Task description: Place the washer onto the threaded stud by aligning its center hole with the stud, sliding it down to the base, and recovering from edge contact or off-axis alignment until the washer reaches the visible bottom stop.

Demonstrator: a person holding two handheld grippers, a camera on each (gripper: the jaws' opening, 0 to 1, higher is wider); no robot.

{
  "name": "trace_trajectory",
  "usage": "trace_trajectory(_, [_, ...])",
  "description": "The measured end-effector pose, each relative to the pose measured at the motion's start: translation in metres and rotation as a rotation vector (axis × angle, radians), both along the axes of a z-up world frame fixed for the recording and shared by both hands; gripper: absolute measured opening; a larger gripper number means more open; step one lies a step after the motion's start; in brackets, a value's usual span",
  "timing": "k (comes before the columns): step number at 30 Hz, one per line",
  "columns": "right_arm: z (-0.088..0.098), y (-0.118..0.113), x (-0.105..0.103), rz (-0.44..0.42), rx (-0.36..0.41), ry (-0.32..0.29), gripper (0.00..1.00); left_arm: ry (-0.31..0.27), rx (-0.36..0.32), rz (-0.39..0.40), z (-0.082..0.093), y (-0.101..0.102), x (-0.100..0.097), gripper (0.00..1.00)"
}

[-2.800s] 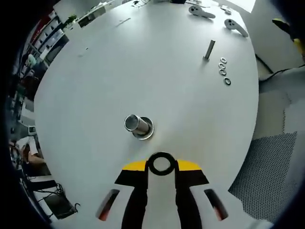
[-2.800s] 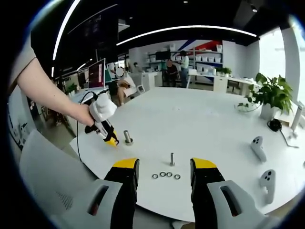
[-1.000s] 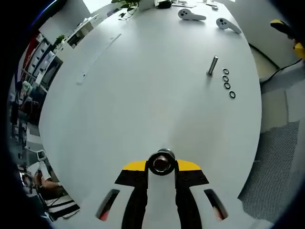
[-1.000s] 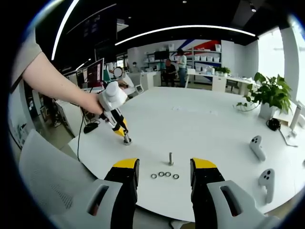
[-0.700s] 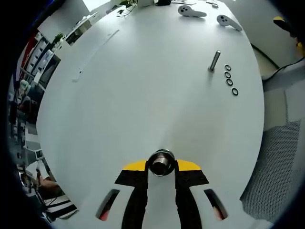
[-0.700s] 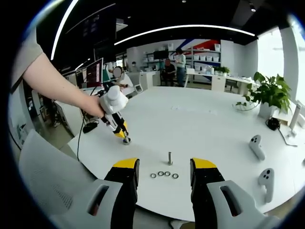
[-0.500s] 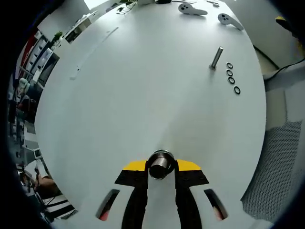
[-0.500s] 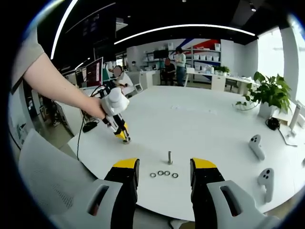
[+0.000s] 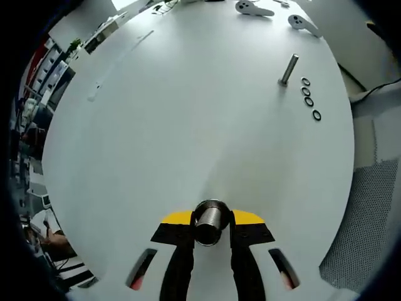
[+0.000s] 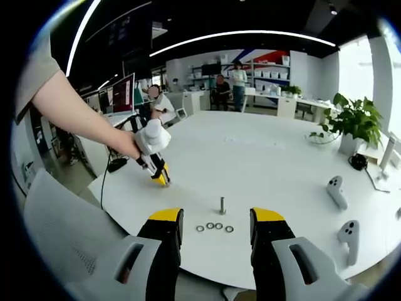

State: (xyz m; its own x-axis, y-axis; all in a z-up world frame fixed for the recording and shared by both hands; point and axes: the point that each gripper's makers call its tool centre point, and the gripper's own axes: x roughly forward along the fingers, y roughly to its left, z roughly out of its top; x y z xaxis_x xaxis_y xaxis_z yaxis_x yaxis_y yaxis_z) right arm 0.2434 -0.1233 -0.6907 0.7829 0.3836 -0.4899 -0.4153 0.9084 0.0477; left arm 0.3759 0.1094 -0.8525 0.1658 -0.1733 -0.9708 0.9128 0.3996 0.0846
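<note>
The steel threaded stud (image 9: 210,221) stands up between the jaw tips of my left gripper (image 9: 212,221) and points toward the camera. The jaws stand as far apart as when they held the black washer. The washer sits around the stud and is almost wholly hidden by the stud's body. In the right gripper view a hand (image 10: 133,147) holds the left gripper (image 10: 158,175) tip-down on the white table (image 10: 263,157), and the tips cover the stud. My right gripper (image 10: 217,216) is open and holds nothing, near the table's front edge.
A thinner spare stud (image 9: 288,69) (image 10: 222,205) stands beside a row of several loose washers (image 9: 309,100) (image 10: 215,226). Two white controllers (image 10: 335,186) (image 9: 302,22) lie farther off. A potted plant (image 10: 354,125) stands at the far right. A grey mesh chair (image 9: 369,207) is past the table edge.
My left gripper has come over the stud and then down, so the stud now rises through the held washer and sticks out further between the jaws. The right gripper has stayed put.
</note>
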Motion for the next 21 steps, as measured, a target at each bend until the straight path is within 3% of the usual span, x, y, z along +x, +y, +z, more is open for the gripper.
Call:
trace_trajectory(8, [-0.001, 0.0, 0.0, 0.002, -0.006, 0.004, 0.45, 0.0, -0.034, 0.004, -0.001, 0.0, -0.001, 0.21])
trace_trajectory(11, [-0.002, 0.0, 0.0, 0.001, -0.007, 0.006, 0.45, -0.028, -0.015, -0.023, -0.004, 0.004, 0.0, 0.29])
trace_trajectory(21, [-0.001, 0.001, -0.001, 0.008, -0.009, 0.007, 0.45, -0.076, -0.077, 0.039, 0.014, 0.008, 0.0, 0.32])
